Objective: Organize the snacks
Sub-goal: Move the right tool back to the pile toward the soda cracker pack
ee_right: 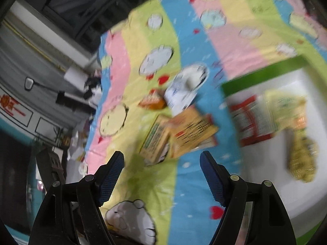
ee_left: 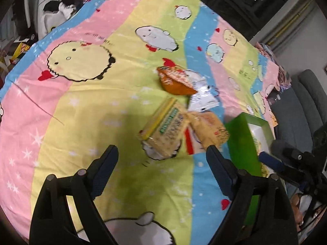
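Note:
Several snack packs lie in a loose pile on a cartoon-print bedsheet: an orange bag (ee_left: 173,81) (ee_right: 152,102), a white packet (ee_left: 201,94) (ee_right: 184,90), a yellow pack with a green label (ee_left: 163,130) (ee_right: 156,140) and a tan pack (ee_left: 208,131) (ee_right: 192,132). A green box with a white inside (ee_left: 241,136) (ee_right: 263,75) sits to their right and holds a red-and-white pack (ee_right: 248,122) and yellow packs (ee_right: 286,110). My left gripper (ee_left: 162,155) is open and empty just short of the pile. My right gripper (ee_right: 162,161) is open and empty too, and shows beside the box (ee_left: 271,161).
The bedsheet (ee_left: 92,112) spreads wide to the left of the pile. Dark clothes (ee_left: 61,2) lie at the bed's far corner. A grey chair (ee_left: 310,106) stands right of the bed, and shelves with clutter (ee_right: 61,147) stand off its left side.

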Available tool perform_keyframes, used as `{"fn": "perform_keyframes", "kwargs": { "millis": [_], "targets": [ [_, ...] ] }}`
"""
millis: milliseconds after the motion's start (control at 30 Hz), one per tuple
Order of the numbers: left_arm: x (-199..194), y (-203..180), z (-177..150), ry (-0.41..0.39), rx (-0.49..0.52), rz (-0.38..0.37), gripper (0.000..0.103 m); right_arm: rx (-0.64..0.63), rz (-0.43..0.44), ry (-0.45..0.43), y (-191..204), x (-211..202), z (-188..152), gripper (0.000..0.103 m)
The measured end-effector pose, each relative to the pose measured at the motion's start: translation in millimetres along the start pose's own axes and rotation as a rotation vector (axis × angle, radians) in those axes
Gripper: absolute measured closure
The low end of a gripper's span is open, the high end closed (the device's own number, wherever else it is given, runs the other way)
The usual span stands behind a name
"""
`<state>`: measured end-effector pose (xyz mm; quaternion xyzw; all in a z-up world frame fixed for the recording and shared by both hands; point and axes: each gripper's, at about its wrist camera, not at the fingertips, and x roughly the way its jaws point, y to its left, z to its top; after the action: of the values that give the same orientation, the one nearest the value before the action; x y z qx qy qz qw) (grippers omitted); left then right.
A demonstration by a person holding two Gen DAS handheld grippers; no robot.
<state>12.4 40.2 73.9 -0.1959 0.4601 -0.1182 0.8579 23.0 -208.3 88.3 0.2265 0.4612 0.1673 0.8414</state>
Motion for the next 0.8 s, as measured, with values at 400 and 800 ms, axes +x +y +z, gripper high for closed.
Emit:
{"fn": "perform_keyframes", "kwargs": {
  "millis": [400, 800],
  "targets": [
    [15, 31, 3, 0.062, 0.006, -0.012, 0.051, 0.094, -0.091, 0.176, 25, 122, 8, 0.029],
    [-5, 61, -5, 0.040, -0.055, 0.091, 0.052, -0.135, -0.387, 0.128, 59, 163, -1, 0.043]
  ]
}}
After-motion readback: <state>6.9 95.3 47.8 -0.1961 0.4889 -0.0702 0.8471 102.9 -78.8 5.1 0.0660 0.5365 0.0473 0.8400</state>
